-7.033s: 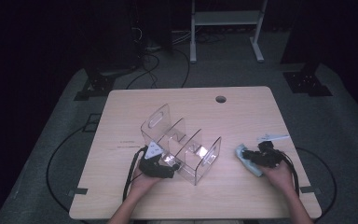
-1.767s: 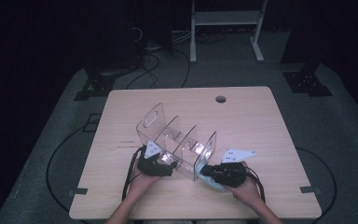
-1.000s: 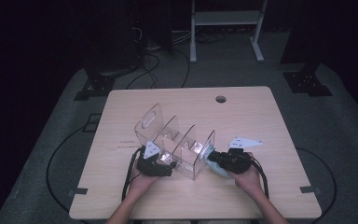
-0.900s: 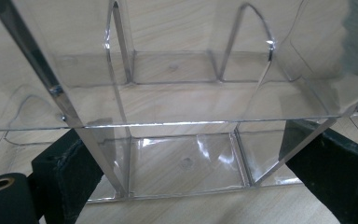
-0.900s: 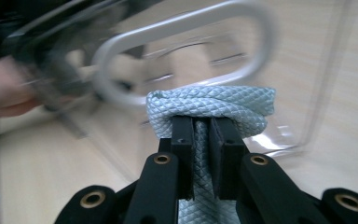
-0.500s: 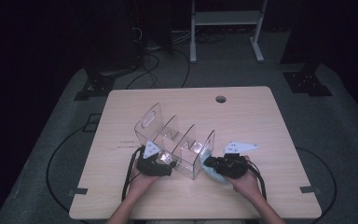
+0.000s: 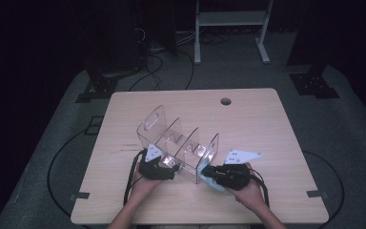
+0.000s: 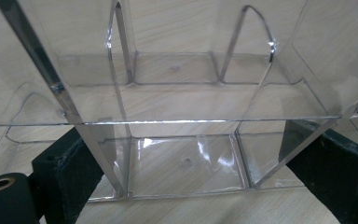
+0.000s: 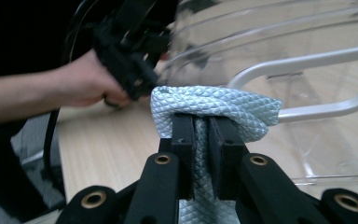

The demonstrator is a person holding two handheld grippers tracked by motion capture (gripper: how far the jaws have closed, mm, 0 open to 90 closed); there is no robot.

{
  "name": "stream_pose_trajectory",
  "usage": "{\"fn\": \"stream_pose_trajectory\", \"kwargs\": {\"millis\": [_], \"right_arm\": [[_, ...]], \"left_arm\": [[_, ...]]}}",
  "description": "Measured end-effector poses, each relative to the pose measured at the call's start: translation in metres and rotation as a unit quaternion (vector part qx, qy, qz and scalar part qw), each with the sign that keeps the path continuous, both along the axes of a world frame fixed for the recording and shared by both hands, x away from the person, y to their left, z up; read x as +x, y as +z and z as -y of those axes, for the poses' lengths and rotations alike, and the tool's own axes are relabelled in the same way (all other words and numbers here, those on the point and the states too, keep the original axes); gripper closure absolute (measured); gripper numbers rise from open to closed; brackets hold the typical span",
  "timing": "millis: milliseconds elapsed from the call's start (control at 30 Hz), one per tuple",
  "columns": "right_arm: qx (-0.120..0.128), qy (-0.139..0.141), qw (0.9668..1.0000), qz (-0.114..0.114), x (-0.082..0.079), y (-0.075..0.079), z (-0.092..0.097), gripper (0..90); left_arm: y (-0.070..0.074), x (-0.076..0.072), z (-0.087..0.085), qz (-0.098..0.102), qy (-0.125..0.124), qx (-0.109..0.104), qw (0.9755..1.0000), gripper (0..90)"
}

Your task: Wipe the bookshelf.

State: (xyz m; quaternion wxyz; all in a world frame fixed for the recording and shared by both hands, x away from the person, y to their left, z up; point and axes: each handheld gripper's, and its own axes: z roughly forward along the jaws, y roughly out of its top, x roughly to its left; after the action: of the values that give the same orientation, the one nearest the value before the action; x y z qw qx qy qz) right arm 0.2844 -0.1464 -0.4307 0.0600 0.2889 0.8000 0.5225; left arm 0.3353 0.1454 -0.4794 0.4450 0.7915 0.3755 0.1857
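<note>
1. A clear acrylic organizer is seen standing on the desk, toward its near edge and a little left of the middle, with its long side set at a slant to that edge.
2. The organizer is divided by clear upright walls into several open compartments; through them only the wood of the desk is seen, and nothing is seen lying in them.
3. The left gripper is placed at the organizer's near left end. In the left gripper view its black jaws are seen standing wide apart on either side of the clear base; whether the pads press on the plastic cannot be told.
4. The right gripper is closed narrowly on a folded, pale blue quilted cloth, which bulges over the jaw tips.
5. The cloth is held against or just beside the organizer's near right end wall, close to the desk's near edge; contact cannot be told for certain.
</note>
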Motion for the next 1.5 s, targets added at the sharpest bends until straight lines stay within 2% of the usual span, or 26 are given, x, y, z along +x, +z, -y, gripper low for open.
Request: {"fn": "stream_pose_trajectory", "kwargs": {"millis": [133,167,333,400,500,567,667,833,900,967,1033,1100,1200,1267,1300,1433,1467,1500], "right_arm": [[-0.009,0.021,0.9997,0.009,-0.005,0.004,-0.004,81.1],[-0.011,0.015,0.9997,0.015,-0.003,0.004,-0.002,81.2],[0.001,-0.009,0.9999,0.013,0.006,0.008,0.006,81.3],[-0.012,-0.008,0.9996,0.025,-0.002,0.008,-0.001,81.3],[-0.017,0.008,0.9991,0.038,-0.012,0.012,-0.008,81.4],[-0.009,0.004,0.9990,0.044,-0.010,0.018,-0.003,81.3],[-0.006,-0.027,0.9984,0.049,-0.001,0.029,0.006,81.3],[-0.012,0.000,0.9986,0.051,-0.006,0.030,-0.002,81.3],[-0.017,-0.004,0.9983,0.055,-0.002,0.031,0.001,81.2],[-0.026,-0.024,0.9975,0.062,0.007,0.031,0.007,81.2],[-0.018,-0.046,0.9974,0.053,0.018,0.030,0.014,81.2],[-0.011,-0.052,0.9977,0.043,0.023,0.028,0.018,81.2],[-0.010,-0.031,0.9986,0.043,0.017,0.025,0.012,81.1],[-0.001,-0.008,0.9995,0.029,0.014,0.022,0.010,81.2],[0.001,-0.010,0.9995,0.029,0.014,0.021,0.011,81.2],[0.000,-0.057,0.9980,0.028,0.026,0.017,0.022,81.3],[-0.001,-0.067,0.9975,0.021,0.029,0.016,0.024,81.2],[0.005,-0.065,0.9978,0.011,0.030,0.013,0.024,81.3]], "left_arm": [[0.001,0.000,-0.001,-0.001,-0.004,0.003,1.0000,6.6],[0.001,0.000,0.000,-0.001,-0.005,0.004,1.0000,6.6],[0.001,0.002,0.001,0.000,-0.003,0.005,1.0000,6.5],[0.001,0.001,0.000,-0.001,-0.004,0.007,1.0000,6.5],[0.001,0.000,-0.002,0.003,-0.009,0.008,0.9999,6.9],[0.000,0.000,-0.002,0.004,-0.010,0.006,0.9999,6.9],[0.000,0.000,-0.002,0.003,-0.010,0.006,0.9999,6.8],[0.001,0.000,-0.003,0.002,-0.012,0.010,0.9999,7.0],[0.001,0.001,-0.003,0.005,-0.012,0.008,0.9999,6.9],[0.001,0.001,-0.003,0.005,-0.012,0.009,0.9999,6.9],[0.000,0.001,-0.003,0.006,-0.011,0.007,0.9999,6.9],[0.001,0.001,-0.003,0.006,-0.011,0.008,0.9999,6.9],[0.001,0.002,-0.003,0.006,-0.012,0.007,0.9999,6.9],[0.001,0.001,-0.003,0.005,-0.012,0.007,0.9999,6.9],[0.001,0.001,-0.003,0.006,-0.012,0.007,0.9999,6.9],[0.001,0.001,-0.003,0.006,-0.012,0.008,0.9999,6.9],[0.001,0.001,-0.003,0.005,-0.012,0.008,0.9999,6.9],[0.001,0.001,-0.003,0.004,-0.011,0.009,0.9999,6.9]]}}
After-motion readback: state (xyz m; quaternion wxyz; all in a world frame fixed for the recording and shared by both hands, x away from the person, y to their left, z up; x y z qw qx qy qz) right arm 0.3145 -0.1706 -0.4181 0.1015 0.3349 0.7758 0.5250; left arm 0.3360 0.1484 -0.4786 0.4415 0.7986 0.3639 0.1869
